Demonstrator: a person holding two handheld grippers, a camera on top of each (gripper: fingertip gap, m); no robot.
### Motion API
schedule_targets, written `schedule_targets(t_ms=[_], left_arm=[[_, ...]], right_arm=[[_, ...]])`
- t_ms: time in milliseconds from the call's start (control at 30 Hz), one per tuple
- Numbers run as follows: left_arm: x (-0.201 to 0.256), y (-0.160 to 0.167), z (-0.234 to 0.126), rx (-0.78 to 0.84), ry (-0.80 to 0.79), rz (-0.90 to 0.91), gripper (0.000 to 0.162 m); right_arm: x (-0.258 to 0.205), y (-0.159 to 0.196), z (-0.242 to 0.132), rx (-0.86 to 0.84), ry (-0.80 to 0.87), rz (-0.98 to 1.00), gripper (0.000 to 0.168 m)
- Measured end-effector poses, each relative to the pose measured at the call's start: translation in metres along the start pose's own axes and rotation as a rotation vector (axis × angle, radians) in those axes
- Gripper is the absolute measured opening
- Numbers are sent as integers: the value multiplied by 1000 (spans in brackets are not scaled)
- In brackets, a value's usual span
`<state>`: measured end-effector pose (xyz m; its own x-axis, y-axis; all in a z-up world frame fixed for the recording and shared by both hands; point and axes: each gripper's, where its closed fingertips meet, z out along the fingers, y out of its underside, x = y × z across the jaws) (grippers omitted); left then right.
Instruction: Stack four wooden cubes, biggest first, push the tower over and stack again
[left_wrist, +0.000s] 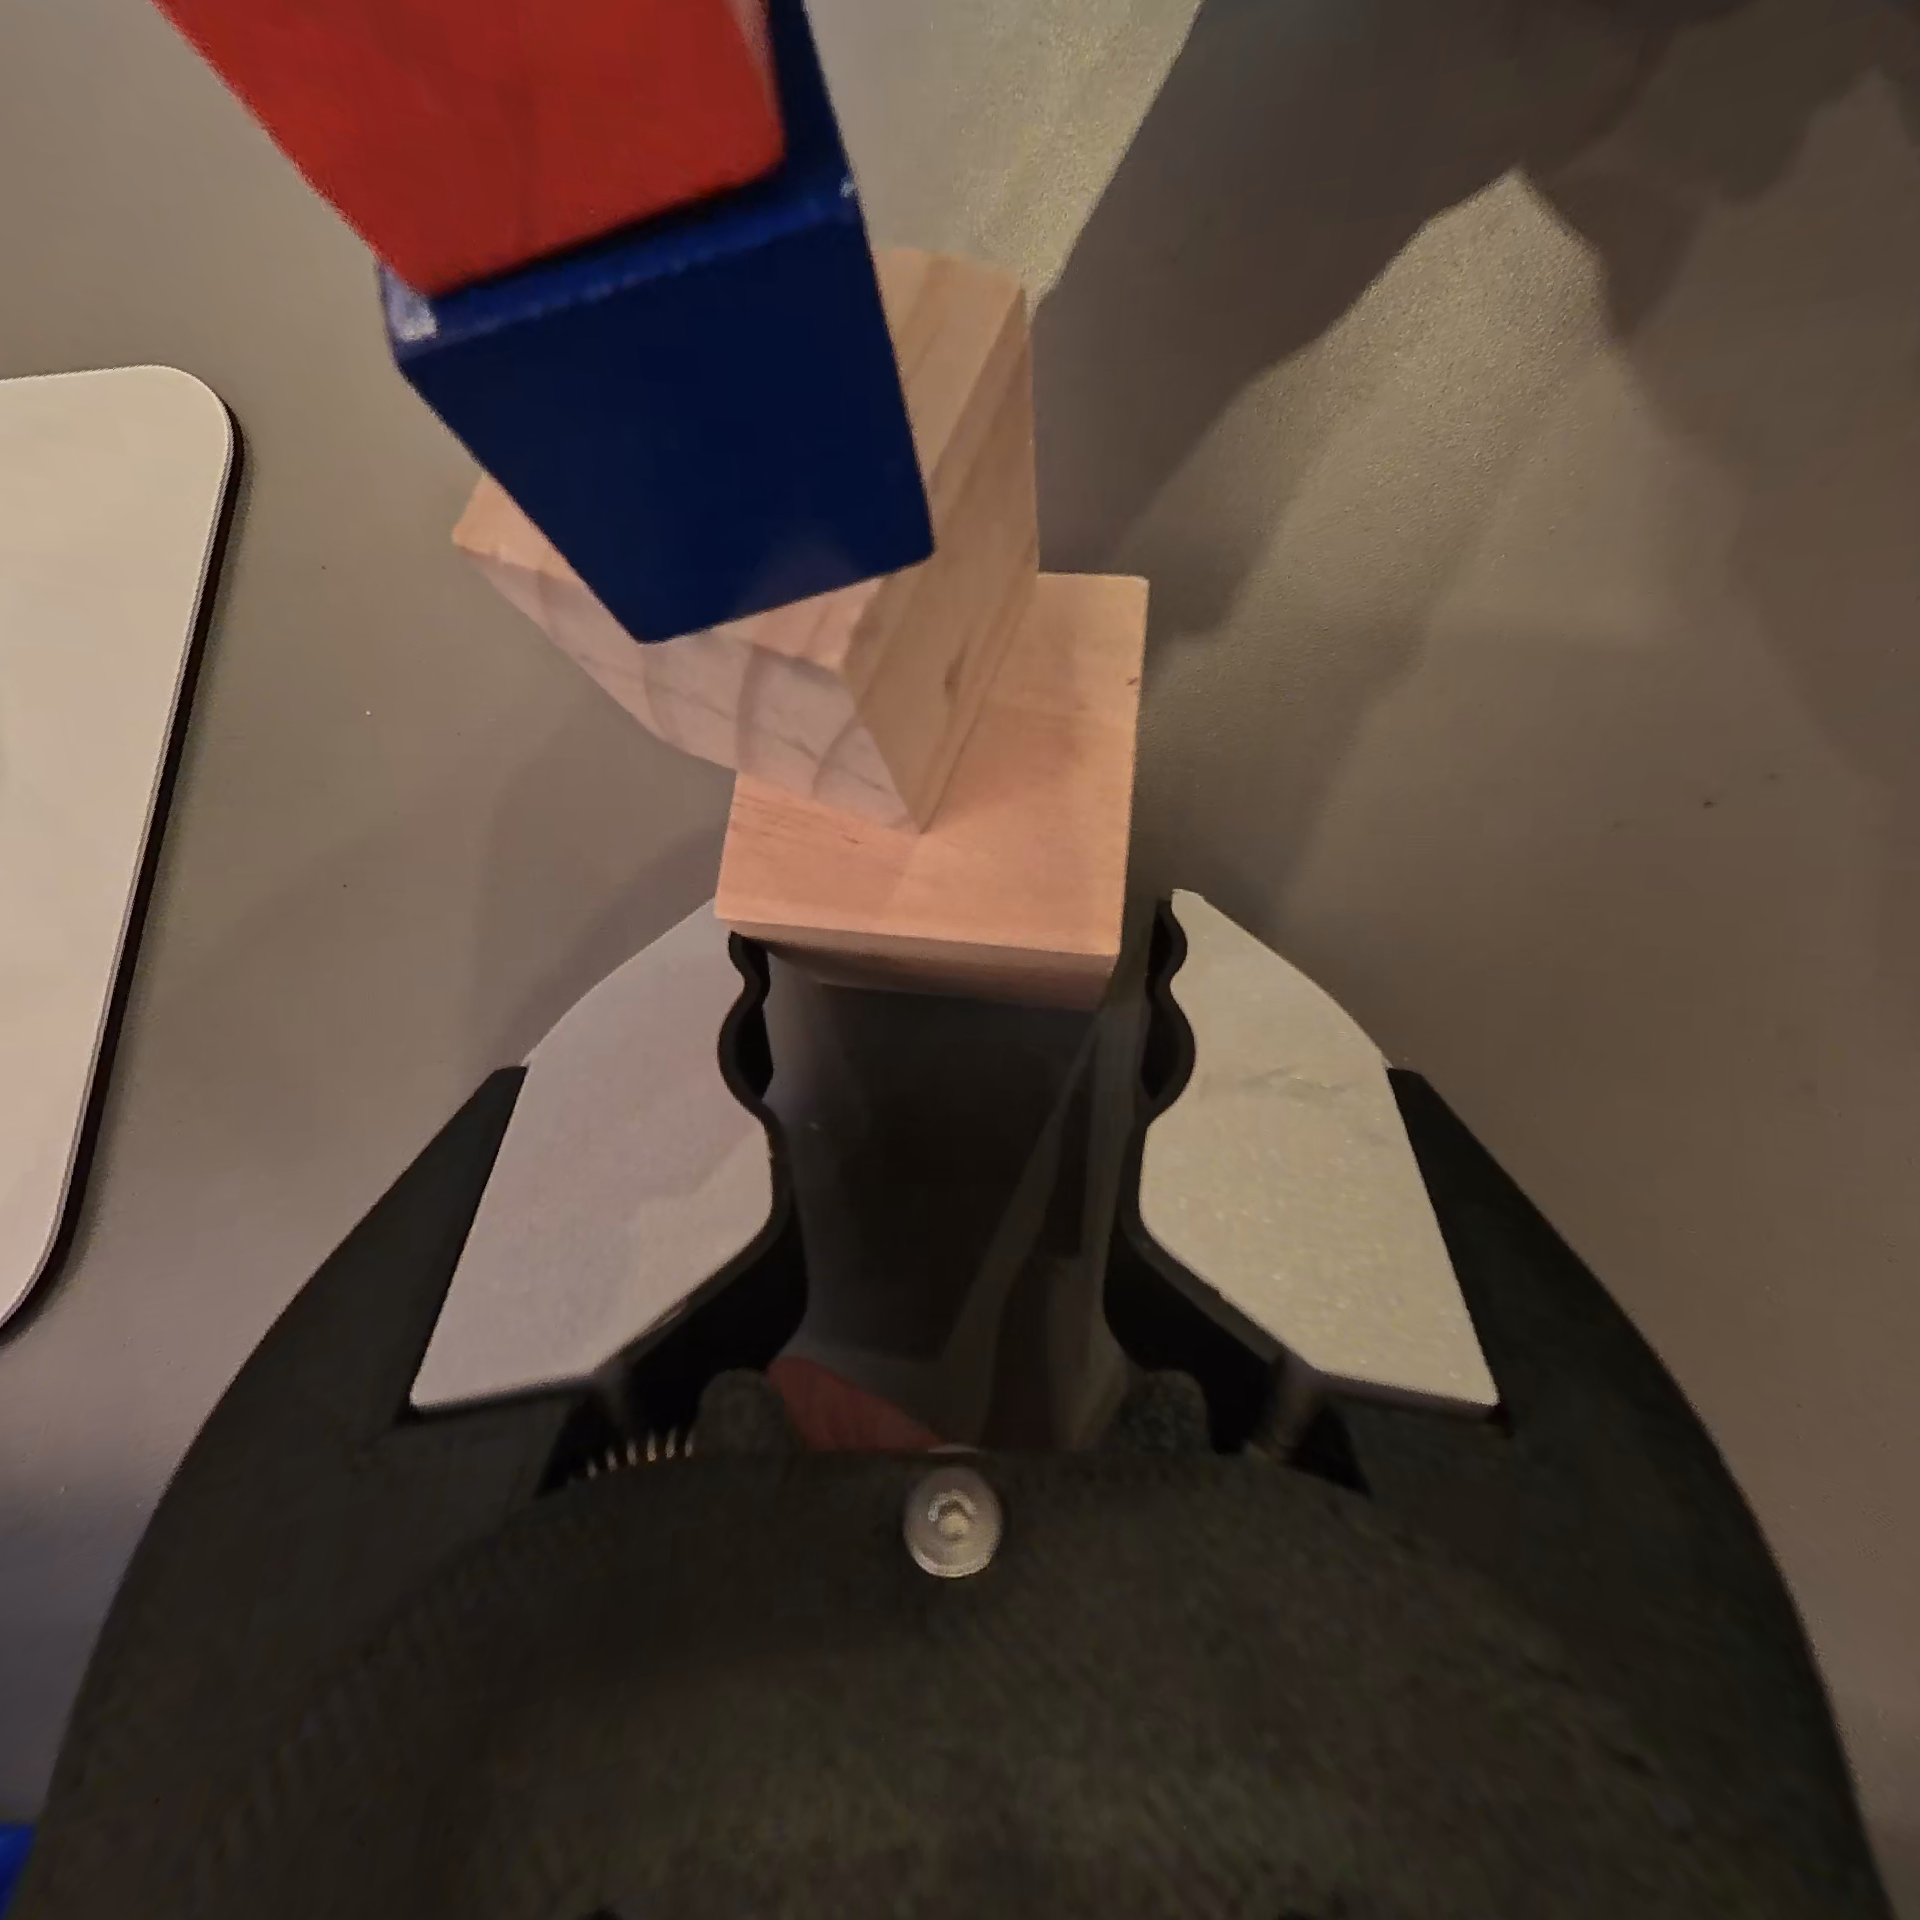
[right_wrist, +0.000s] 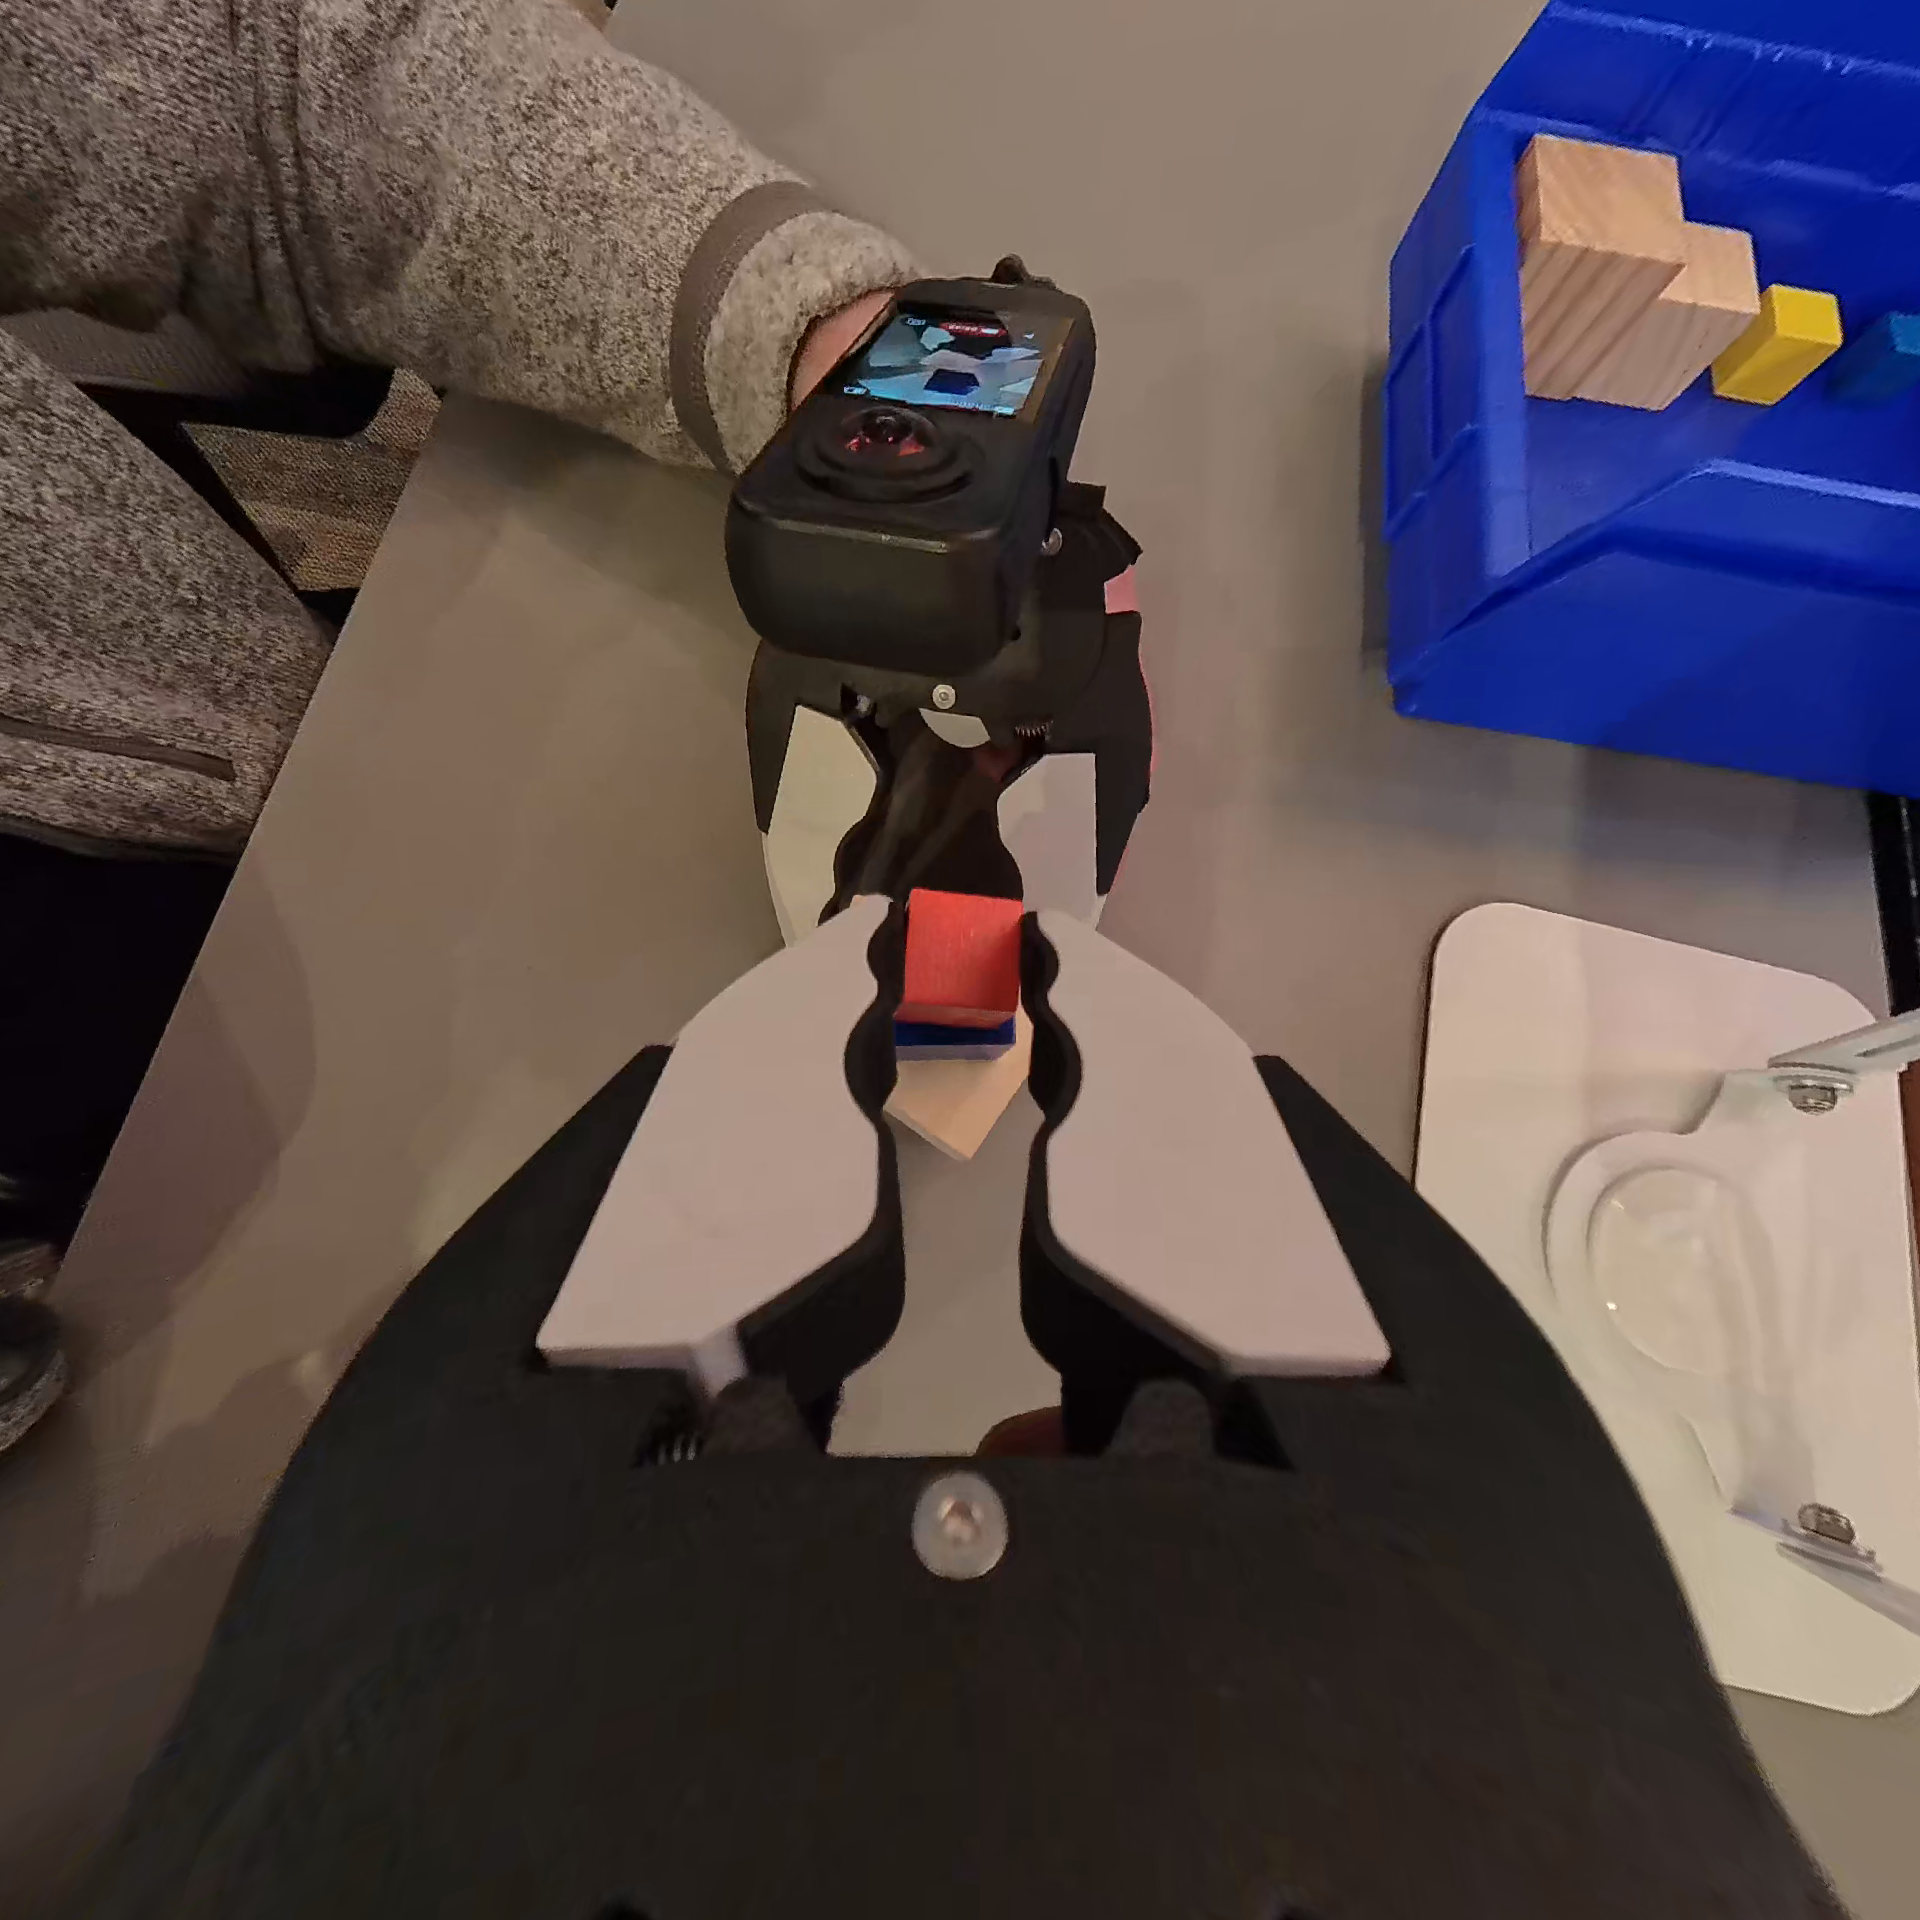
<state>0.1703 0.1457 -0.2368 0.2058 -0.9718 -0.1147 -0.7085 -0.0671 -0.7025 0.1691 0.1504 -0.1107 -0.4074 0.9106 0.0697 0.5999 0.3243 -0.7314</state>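
A tower stands on the grey table: a big plain wooden cube (left_wrist: 997, 821) at the base, a smaller plain cube (left_wrist: 956, 520) turned on it, then a blue cube (left_wrist: 675, 416) and a red cube (left_wrist: 468, 125) on top. My left gripper (left_wrist: 951, 935) points down at the base, its fingertips against both sides of the big cube. In the right wrist view my right gripper (right_wrist: 961, 935) has its fingertips closed on the red cube (right_wrist: 961, 961), which rests on the blue cube (right_wrist: 951, 1037). The left gripper (right_wrist: 935, 810) shows just beyond.
A blue bin (right_wrist: 1558, 582) at the back right holds spare wooden blocks (right_wrist: 1590, 270) and a yellow one (right_wrist: 1777, 343). A white board (right_wrist: 1507, 1143) with a clear bracket lies to the right, also in the left wrist view (left_wrist: 94, 727). A person's grey sleeve (right_wrist: 416, 260) reaches in. There is about 12 cm between the tips of the two grippers.
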Motion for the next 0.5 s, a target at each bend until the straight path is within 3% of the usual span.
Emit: schedule_targets(t_ms=[100, 167, 300, 500], left_arm=[[0, 0, 0, 0, 1, 0, 70], [0, 0, 0, 0, 1, -1, 70], [0, 0, 0, 0, 0, -1, 70], [-1, 2, -3, 6, -1, -18, 72]], right_arm=[[0, 2, -1, -11, -2, 8, 21], [1, 2, 0, -9, 4, 11, 33], [6, -1, -6, 11, 33, 11, 39], [15, 0, -29, 47, 102, 23, 37]])
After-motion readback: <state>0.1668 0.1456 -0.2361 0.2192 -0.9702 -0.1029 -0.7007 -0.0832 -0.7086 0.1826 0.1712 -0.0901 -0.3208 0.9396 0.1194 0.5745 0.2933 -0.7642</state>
